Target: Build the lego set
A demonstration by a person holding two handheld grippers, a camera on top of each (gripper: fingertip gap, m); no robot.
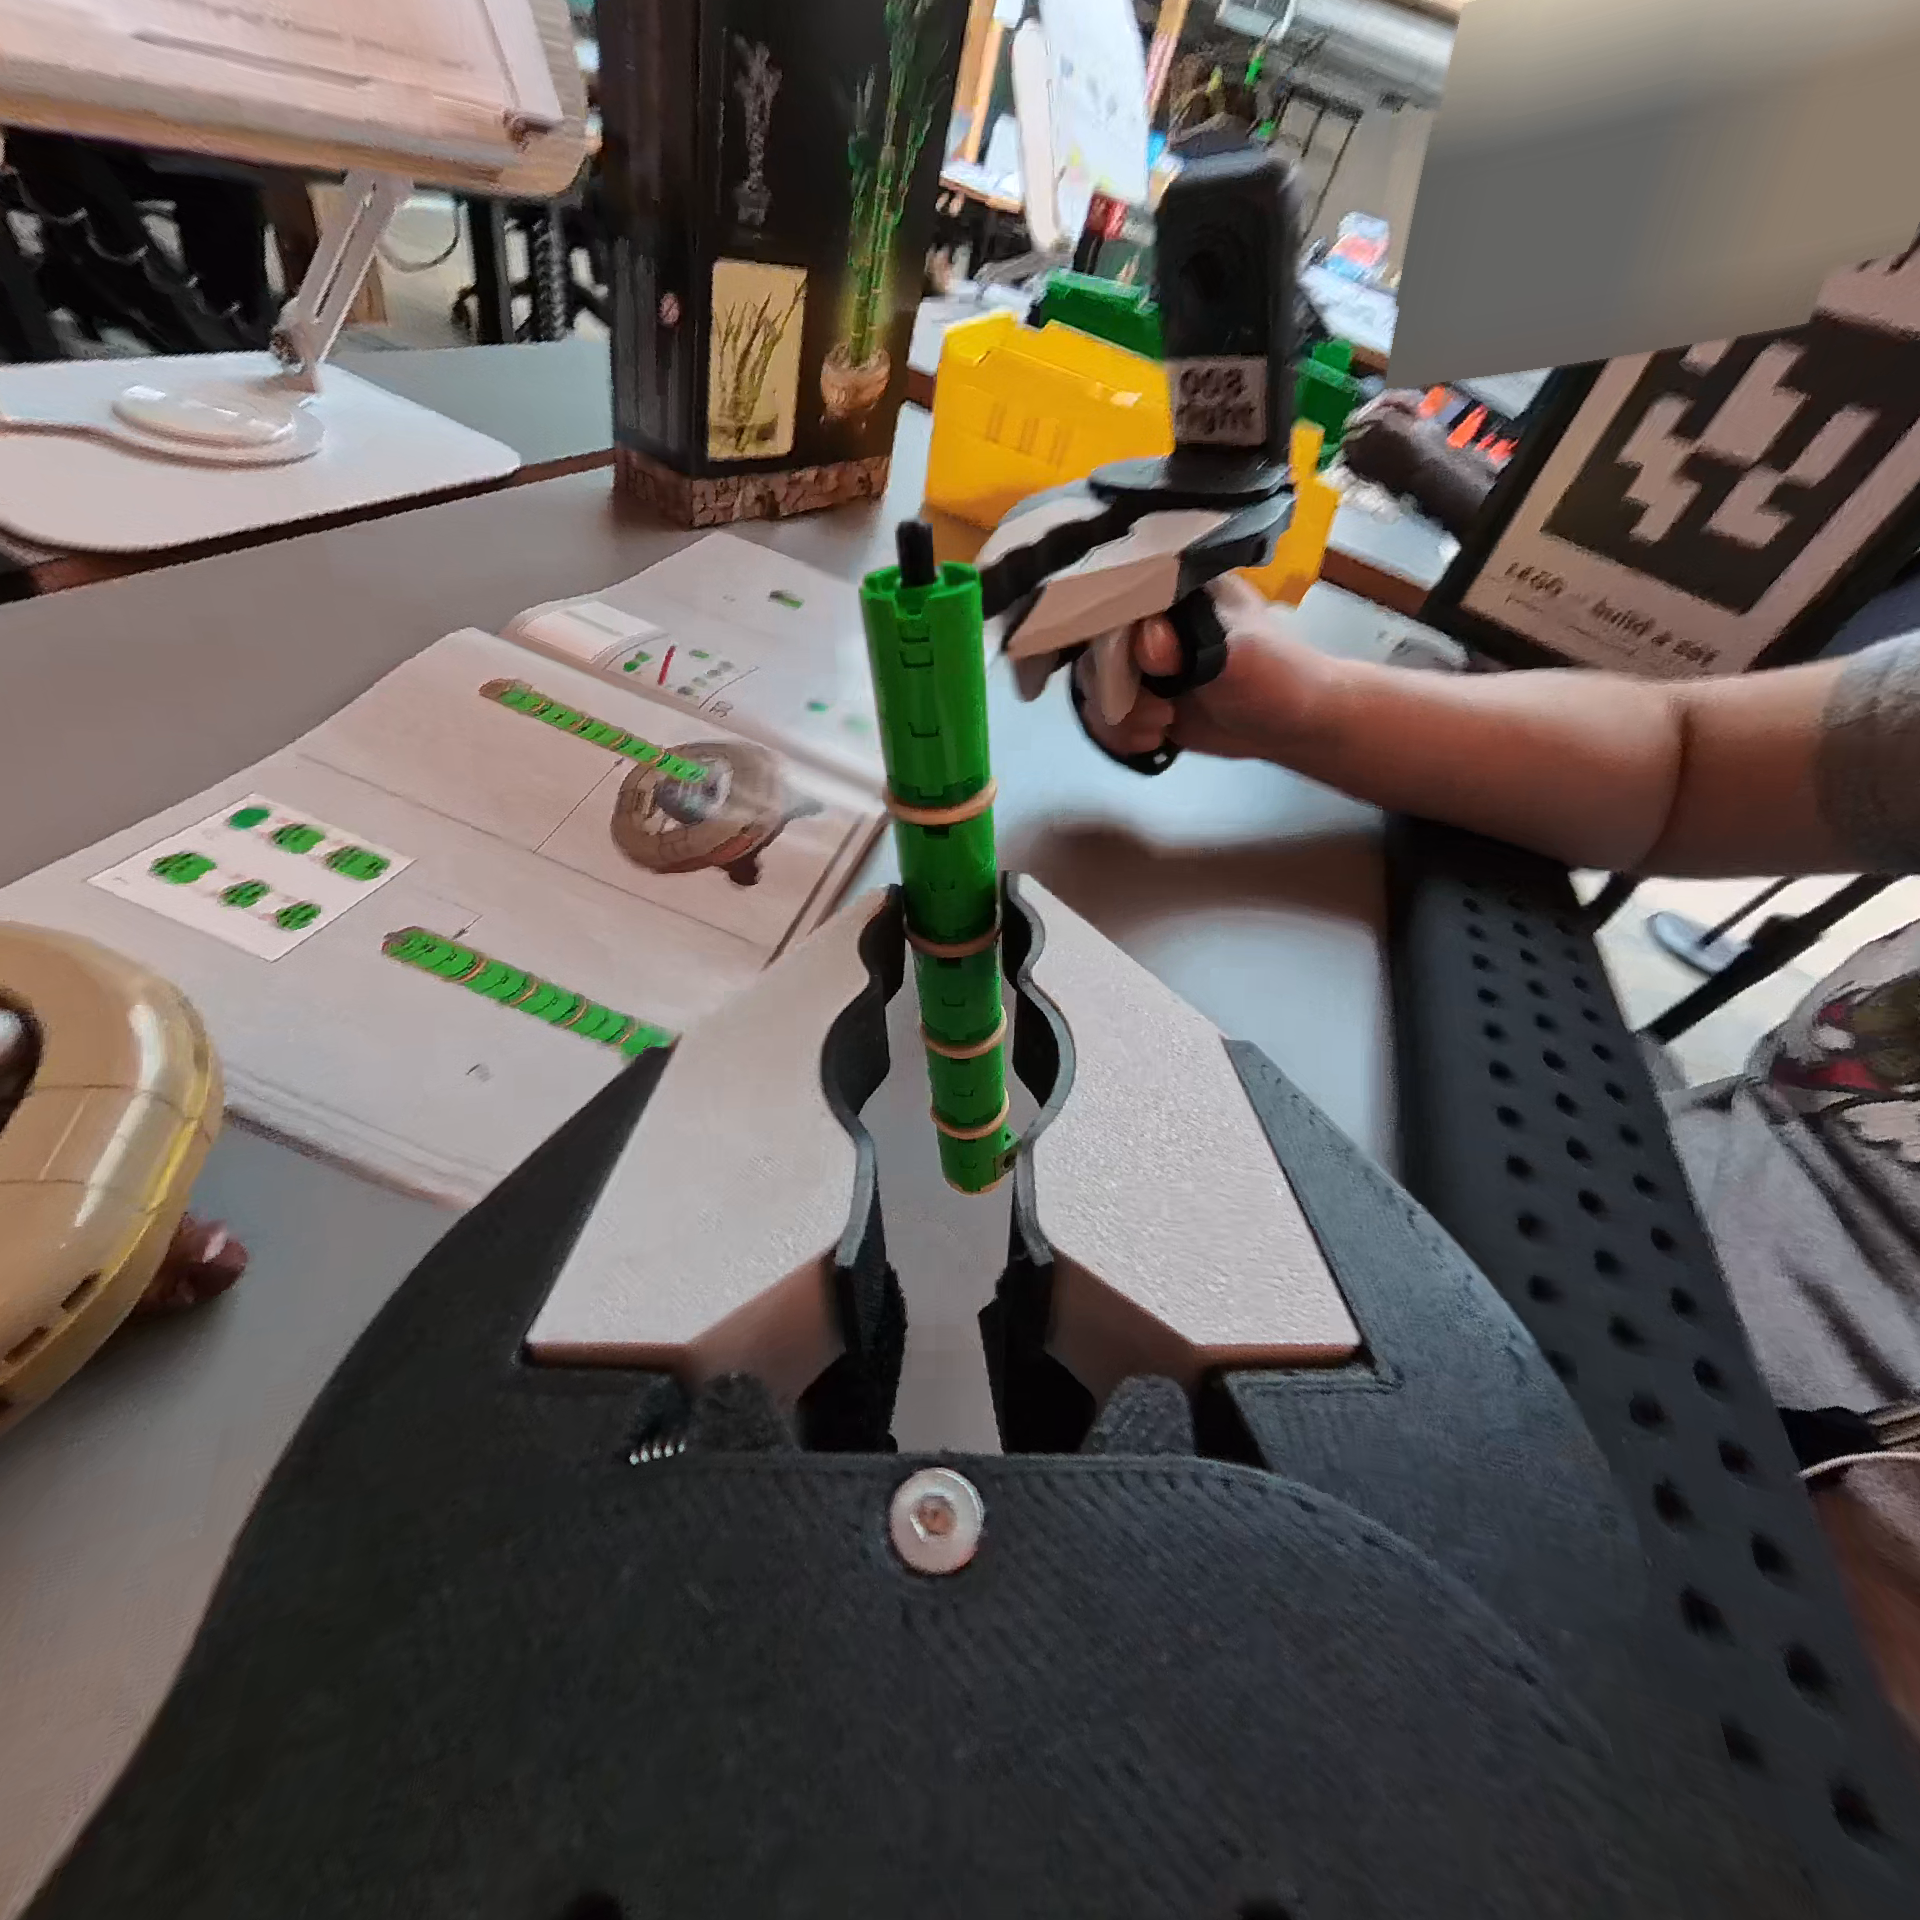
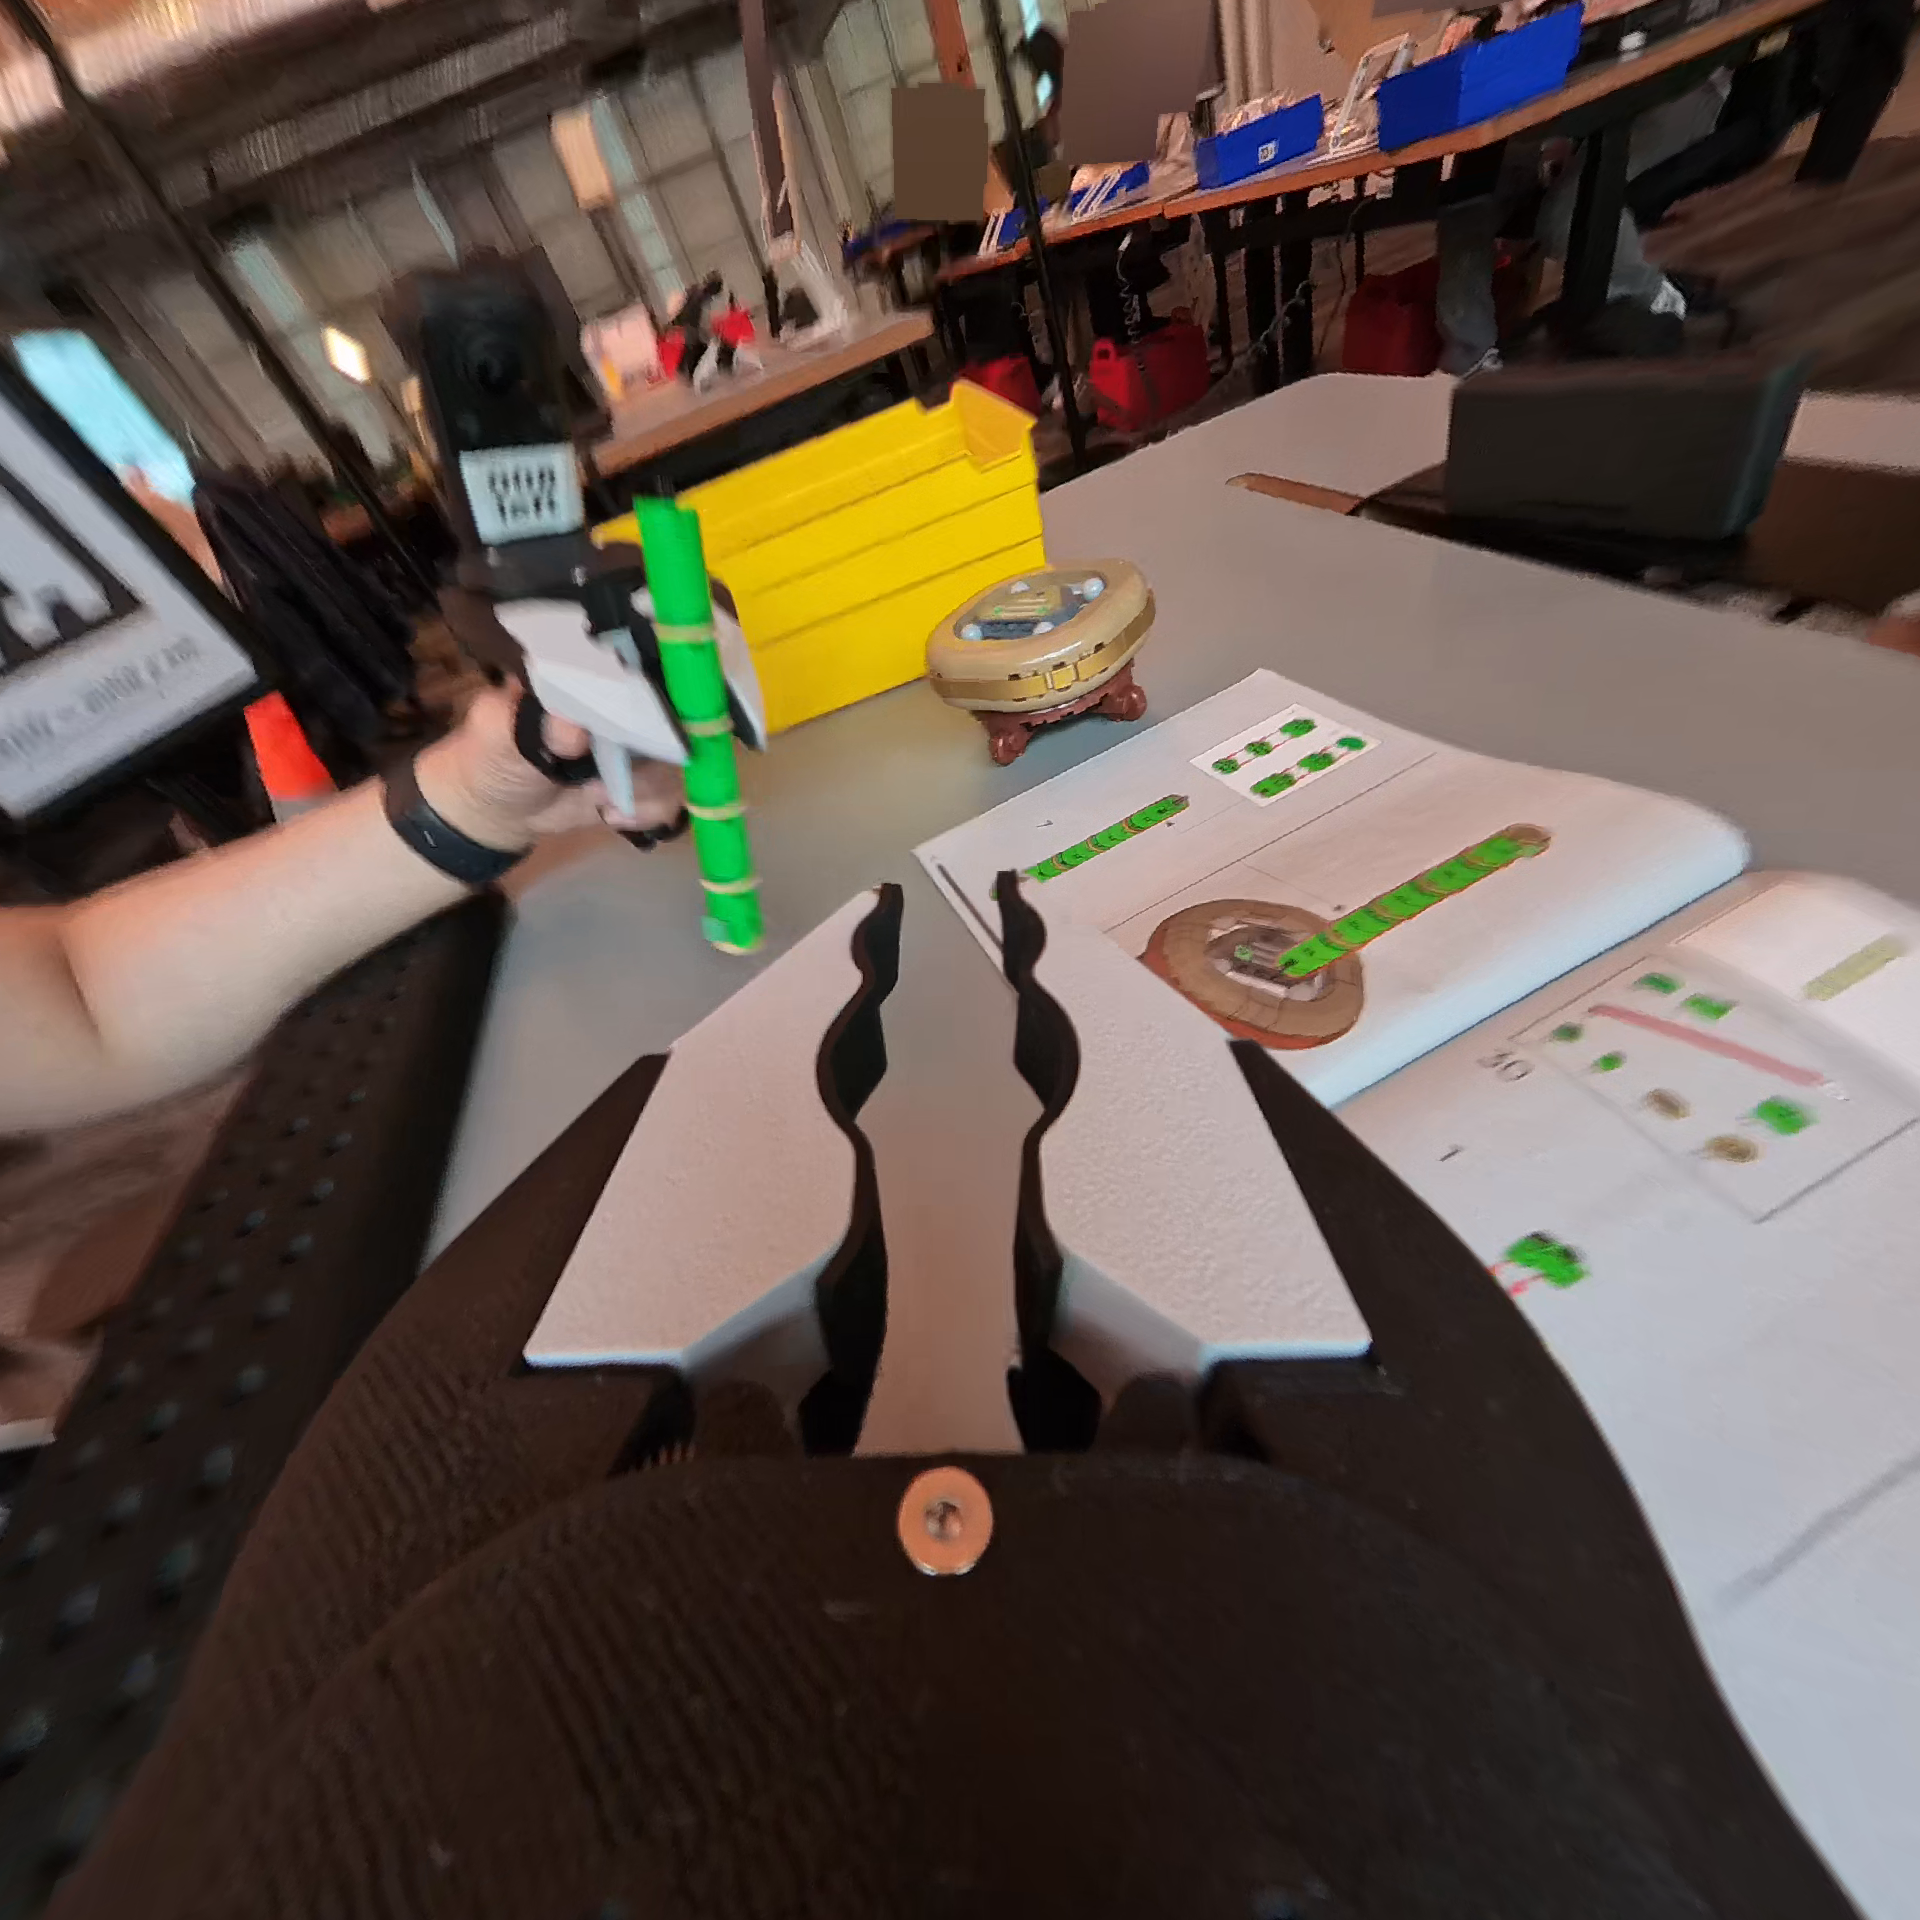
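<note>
A tall green bamboo stalk [image 1: 925, 707] of stacked round bricks with tan rings stands upright between my left gripper's fingers. My left gripper [image 1: 948, 904] is shut on its lower half and holds it above the table; both also show in the right wrist view, the stalk [image 2: 691, 665] and the left gripper [image 2: 675, 675]. My right gripper [image 2: 948, 904] is empty, its jaws a narrow gap apart, above the open instruction booklet [image 2: 1455, 810]. In the left wrist view the right gripper [image 1: 1003, 613] sits just right of the stalk's top. A tan round pot base [image 2: 1039, 634] on brown feet stands on the table.
A yellow bin [image 2: 883, 551] stands behind the pot base. The black set box [image 1: 758, 260] and a white tilted stand [image 1: 239, 416] are at the back. A black perforated chair [image 1: 1538, 1143] is at the table's near side. A marker sign [image 1: 1714, 488] stands right. The left gripper's tips are roughly 11 centimetres from the right gripper's.
</note>
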